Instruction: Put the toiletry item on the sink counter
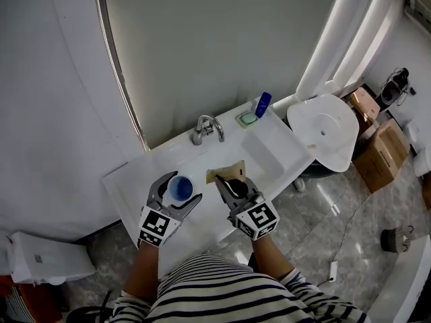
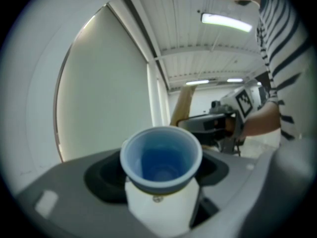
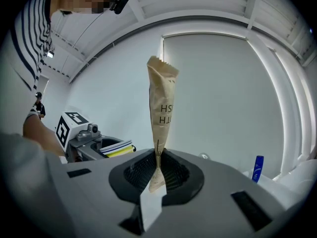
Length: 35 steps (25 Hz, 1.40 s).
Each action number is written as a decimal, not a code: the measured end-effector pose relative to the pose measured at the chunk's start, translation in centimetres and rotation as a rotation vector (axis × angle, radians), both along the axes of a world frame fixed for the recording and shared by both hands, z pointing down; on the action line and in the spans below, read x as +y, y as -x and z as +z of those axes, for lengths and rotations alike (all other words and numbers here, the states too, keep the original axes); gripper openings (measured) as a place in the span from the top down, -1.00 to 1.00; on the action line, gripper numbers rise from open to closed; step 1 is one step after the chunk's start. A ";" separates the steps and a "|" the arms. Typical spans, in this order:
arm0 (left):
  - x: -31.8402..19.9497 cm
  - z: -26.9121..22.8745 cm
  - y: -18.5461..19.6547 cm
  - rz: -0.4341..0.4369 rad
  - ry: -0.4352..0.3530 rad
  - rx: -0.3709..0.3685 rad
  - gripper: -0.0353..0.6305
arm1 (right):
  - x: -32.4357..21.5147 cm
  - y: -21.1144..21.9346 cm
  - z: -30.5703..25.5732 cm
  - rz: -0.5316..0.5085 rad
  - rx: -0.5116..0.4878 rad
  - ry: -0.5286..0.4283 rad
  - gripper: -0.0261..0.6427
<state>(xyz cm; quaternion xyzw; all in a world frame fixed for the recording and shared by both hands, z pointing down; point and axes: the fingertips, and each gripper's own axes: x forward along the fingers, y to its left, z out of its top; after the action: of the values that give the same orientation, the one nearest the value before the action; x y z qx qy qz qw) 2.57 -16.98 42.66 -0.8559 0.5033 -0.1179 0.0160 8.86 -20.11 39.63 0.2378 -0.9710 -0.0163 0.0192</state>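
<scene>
Holding both items over the white sink counter [image 1: 269, 150], I am clamping my right gripper [image 1: 232, 186] on a tan paper sachet [image 3: 161, 100] (printed lettering); my left gripper [image 1: 179, 188] is gripping a blue cup [image 2: 161, 157].

The toiletry item is a flat tan paper sachet [image 3: 161, 103] with dark print, standing upright and pinched at its lower end by the right gripper [image 3: 157, 177]. It is above the white sink counter [image 1: 269, 150], on the near side of the faucet [image 1: 205, 128] and slightly to its right.

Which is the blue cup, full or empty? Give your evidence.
Empty. The left gripper view looks straight into the blue cup and shows its bare bottom, with nothing visible inside.
</scene>
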 end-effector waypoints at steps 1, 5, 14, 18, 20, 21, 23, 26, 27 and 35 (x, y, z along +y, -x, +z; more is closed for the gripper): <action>-0.2 0.0 0.6 -0.003 0.000 -0.004 -0.24 | -0.3 0.6 0.0 -0.003 0.001 -0.005 0.84; -0.8 0.1 2.8 -0.022 0.000 -0.016 -0.24 | -0.9 3.0 -0.3 -0.029 0.015 -0.011 0.84; -3.9 0.1 5.9 -0.065 -0.010 -0.040 -0.24 | -3.5 6.1 -0.7 -0.098 0.060 -0.034 0.84; -5.9 0.5 6.9 -0.093 0.002 -0.057 -0.24 | -5.4 6.7 -0.6 -0.131 0.072 -0.039 0.84; -6.8 0.8 7.2 -0.105 0.010 -0.069 -0.24 | -6.4 7.0 -0.6 -0.140 0.069 -0.034 0.84; -7.3 1.0 7.4 -0.110 0.014 -0.077 -0.24 | -6.9 7.1 -0.5 -0.145 0.069 -0.032 0.84; -8.1 1.3 7.7 -0.119 0.024 -0.091 -0.24 | -7.6 7.5 -0.1 -0.157 0.074 -0.030 0.84; -9.3 1.8 8.4 -0.132 0.037 -0.096 -0.24 | -8.8 8.1 0.5 -0.170 0.088 -0.025 0.84; -9.7 2.0 8.7 -0.137 0.040 -0.097 -0.24 | -9.1 8.4 0.7 -0.174 0.092 -0.024 0.84; -12.9 4.8 11.6 -0.168 0.093 -0.110 -0.24 | -12.1 10.8 1.7 -0.193 0.108 -0.030 0.84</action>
<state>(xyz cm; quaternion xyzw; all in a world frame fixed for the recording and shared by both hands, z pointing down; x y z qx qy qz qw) -9.03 -29.88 47.48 -0.8029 0.5655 -0.1887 -0.0060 -1.95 -32.19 41.33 0.1421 -0.9866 -0.0455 0.0661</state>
